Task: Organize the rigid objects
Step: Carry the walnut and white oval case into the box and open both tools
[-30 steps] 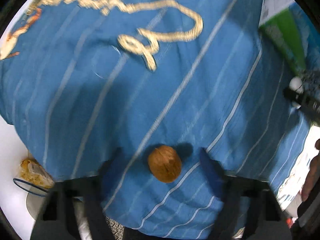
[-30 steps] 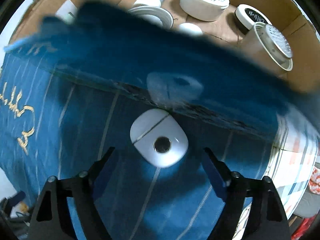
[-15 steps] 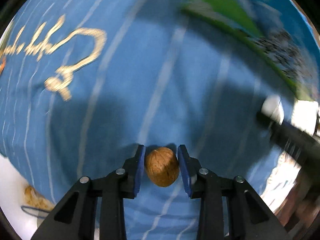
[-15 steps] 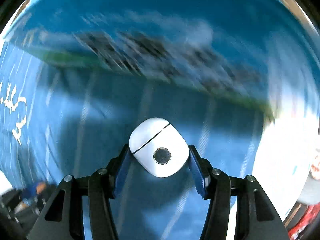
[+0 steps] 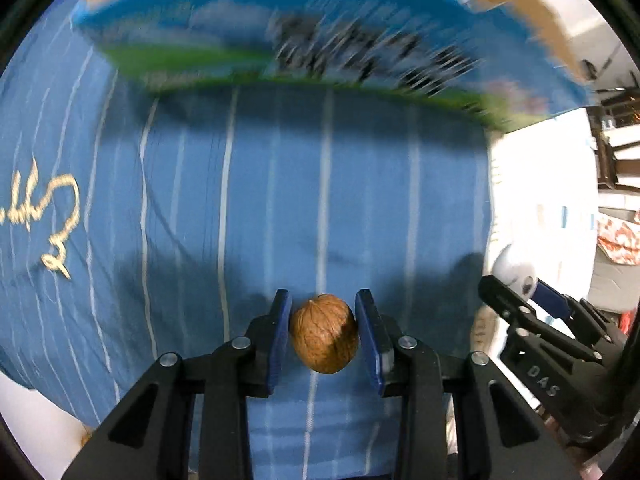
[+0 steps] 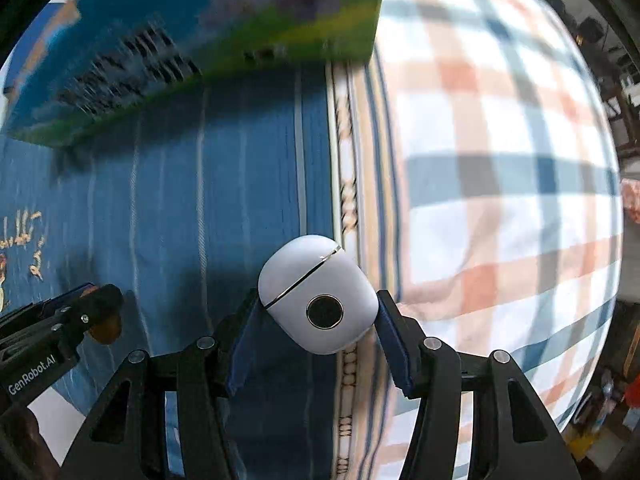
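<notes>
So the left tongs (image 5: 323, 330) are clamped on a walnut (image 5: 324, 333), blue pads pressed against both sides of the shell, and it hangs above a blue cloth with thin white stripes (image 5: 248, 216). There's some gold cursive stitching (image 5: 60, 224) off at the left edge of that cloth.

The right tongs (image 6: 318, 312) have a white rounded case (image 6: 316, 298) squeezed between their blue pads. It's got a seam running across the top and a dark round button (image 6: 325, 311) facing the camera. It sits right over where the blue cloth meets a checked fabric in white, orange and blue (image 6: 500, 184).

A printed box, blue and green (image 5: 304, 44), stands at the far edge of the cloth, pretty blurry, can't read the lettering. Brown cardboard (image 5: 532, 4) peeks out behind it.

Both tongs are side by side, each one showing up in the other's view.
</notes>
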Demonstrator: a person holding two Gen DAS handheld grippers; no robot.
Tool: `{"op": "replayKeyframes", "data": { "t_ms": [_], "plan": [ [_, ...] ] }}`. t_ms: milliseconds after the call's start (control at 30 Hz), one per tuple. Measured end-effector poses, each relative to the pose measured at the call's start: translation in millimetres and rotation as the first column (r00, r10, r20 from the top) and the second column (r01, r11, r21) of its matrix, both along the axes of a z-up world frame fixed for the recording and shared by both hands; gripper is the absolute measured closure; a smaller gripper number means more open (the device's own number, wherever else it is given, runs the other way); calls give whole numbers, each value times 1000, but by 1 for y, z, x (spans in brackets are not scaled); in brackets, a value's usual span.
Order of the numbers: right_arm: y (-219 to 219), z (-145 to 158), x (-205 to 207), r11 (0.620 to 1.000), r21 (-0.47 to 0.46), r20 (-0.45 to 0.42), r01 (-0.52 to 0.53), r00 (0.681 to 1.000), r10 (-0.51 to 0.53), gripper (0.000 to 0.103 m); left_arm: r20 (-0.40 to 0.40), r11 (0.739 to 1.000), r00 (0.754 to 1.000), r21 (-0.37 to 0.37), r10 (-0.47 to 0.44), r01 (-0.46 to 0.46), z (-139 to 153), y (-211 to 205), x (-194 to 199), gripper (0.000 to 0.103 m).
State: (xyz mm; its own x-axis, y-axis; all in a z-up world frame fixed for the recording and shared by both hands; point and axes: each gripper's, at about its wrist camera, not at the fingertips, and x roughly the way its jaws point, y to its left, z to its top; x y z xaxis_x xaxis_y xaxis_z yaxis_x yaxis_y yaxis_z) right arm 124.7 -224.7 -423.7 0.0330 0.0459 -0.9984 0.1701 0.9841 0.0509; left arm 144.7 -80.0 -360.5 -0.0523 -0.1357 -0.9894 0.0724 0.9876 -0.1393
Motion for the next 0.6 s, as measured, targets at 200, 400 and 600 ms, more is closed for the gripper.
{"op": "replayKeyframes", "data": {
  "t_ms": [200,400,600],
  "plan": [
    [-1,61,10,1000,25,122,-18,992,15,45,149,999,988,-37,-31,37,83,-18,9,73],
    [4,132,37,998,46,224,-33,974,22,45,276,997,960,-61,-35,54,146,-5,37,73],
    [1,181,69,998,45,306,-43,952,27,45,351,996,936,-57,-40,64,179,1,69,73]
  ]
}}
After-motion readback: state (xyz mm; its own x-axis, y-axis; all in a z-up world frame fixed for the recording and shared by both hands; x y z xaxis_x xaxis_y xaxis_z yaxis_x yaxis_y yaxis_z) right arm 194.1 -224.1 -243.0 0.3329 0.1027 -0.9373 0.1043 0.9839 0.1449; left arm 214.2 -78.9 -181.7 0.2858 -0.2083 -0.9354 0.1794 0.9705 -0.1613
